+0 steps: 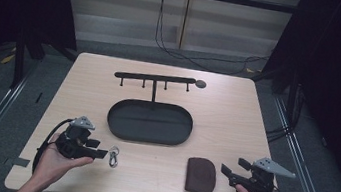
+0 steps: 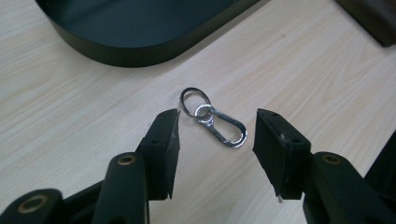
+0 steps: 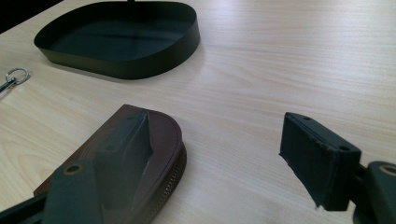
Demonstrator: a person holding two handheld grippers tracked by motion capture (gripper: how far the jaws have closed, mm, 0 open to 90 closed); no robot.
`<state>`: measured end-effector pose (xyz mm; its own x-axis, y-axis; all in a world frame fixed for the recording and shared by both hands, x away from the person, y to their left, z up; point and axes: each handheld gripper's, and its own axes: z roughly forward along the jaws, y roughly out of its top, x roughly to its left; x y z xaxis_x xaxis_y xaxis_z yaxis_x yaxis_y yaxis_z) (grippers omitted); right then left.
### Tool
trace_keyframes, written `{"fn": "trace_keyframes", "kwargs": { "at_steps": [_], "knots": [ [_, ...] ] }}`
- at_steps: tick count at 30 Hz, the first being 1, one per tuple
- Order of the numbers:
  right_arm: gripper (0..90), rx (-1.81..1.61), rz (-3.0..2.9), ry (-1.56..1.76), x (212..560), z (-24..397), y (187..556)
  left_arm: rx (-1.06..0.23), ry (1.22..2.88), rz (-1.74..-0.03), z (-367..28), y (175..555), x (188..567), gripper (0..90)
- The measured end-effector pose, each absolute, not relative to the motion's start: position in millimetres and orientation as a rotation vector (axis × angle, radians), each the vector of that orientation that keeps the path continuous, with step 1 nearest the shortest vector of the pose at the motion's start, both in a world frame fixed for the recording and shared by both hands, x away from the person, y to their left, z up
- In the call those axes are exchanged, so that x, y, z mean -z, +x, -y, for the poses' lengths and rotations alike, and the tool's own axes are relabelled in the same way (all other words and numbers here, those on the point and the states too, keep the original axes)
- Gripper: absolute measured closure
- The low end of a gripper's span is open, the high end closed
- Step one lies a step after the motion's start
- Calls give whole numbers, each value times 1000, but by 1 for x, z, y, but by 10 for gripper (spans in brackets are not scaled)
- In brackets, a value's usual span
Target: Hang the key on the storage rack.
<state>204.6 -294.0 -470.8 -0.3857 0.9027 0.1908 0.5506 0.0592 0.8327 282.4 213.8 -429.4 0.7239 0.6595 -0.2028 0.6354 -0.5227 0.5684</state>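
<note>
Left gripper view: key clip (image 2: 213, 122) flat on table (image 2: 70, 121), just ahead of left gripper (image 2: 217, 133), between spread jaws, untouched. Long axis slants across gap, ring end toward tray (image 2: 121, 51). Left hand far nearer. Right gripper (image 3: 215, 154) gapes empty beside brown pouch (image 3: 161, 140).

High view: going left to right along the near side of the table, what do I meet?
left gripper → key ring with clip → brown pouch → right gripper
</note>
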Motion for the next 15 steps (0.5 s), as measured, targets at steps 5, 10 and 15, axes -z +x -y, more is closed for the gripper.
{"fn": "trace_keyframes", "kwargs": {
  "at_steps": [5,10,15],
  "knots": [
    [222,-1252,-1992,1458,472,292,206,-15,2273,-1017,-215,290,429,522],
    [215,-1236,-2016,1451,473,290,207,-25,2333,-1046,-215,301,427,538],
    [219,-1230,-2010,1458,473,291,206,-30,2384,-1055,-210,307,425,568]
  ]
}}
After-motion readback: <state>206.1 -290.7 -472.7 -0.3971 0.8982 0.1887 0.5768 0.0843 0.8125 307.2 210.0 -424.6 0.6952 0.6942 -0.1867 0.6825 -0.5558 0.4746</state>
